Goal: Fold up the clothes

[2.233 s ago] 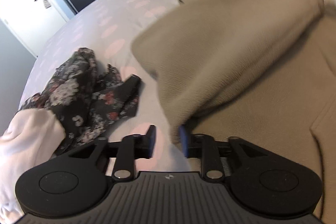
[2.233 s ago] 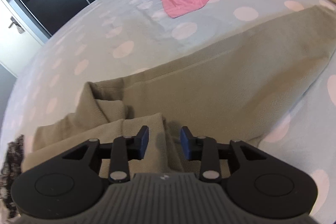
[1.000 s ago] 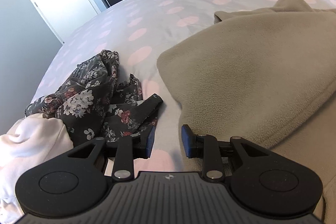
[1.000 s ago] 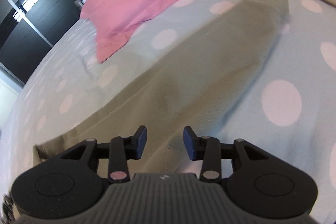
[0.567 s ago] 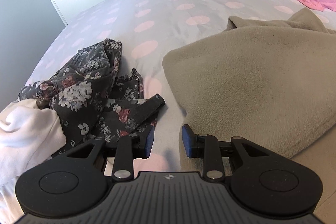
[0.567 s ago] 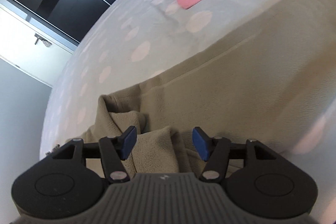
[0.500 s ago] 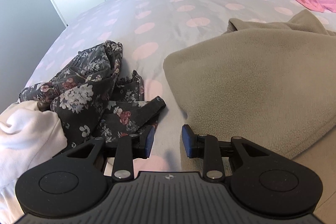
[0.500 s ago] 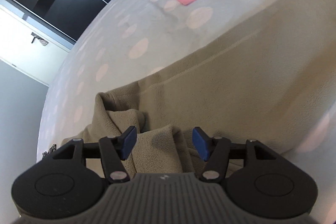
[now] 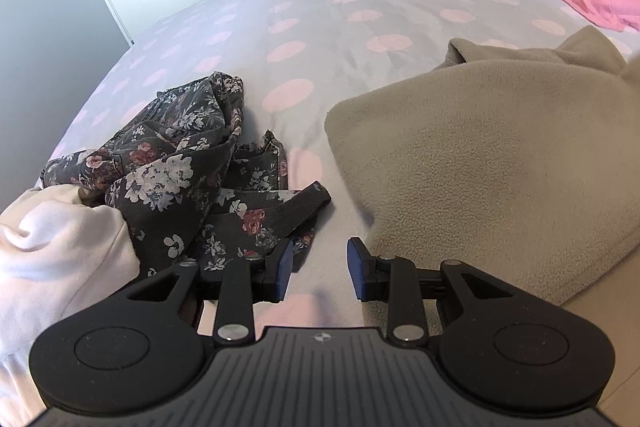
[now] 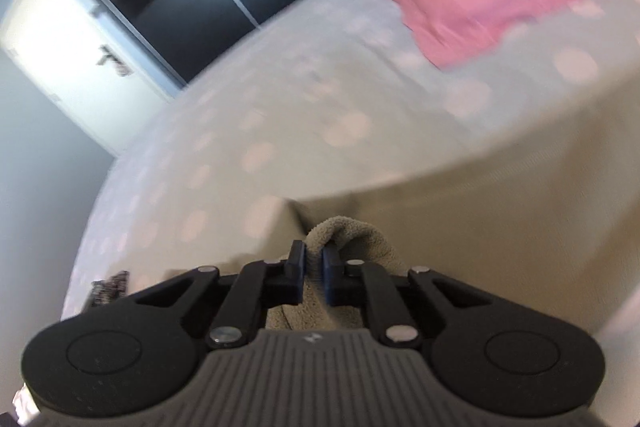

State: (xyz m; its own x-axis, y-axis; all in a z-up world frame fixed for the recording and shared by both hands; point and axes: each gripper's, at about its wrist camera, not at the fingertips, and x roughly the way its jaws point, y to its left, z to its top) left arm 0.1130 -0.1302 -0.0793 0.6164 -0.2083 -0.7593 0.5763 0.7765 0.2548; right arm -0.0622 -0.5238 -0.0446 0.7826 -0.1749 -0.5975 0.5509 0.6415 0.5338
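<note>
Three garments: beige fleece (image 10: 352,231) in closing right tongs (image 10: 314,269), apparently pinched; left tongs (image 9: 318,273) agape, empty.

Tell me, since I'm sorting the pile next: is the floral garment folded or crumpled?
Crumpled. The floral garment lies bunched in loose ridges on the bed, against a white garment.

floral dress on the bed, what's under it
The floral dress lies crumpled on the dotted bedspread, its near edge overlapping a white garment. Whether anything else lies beneath it cannot be seen; the folds cover that.
</note>
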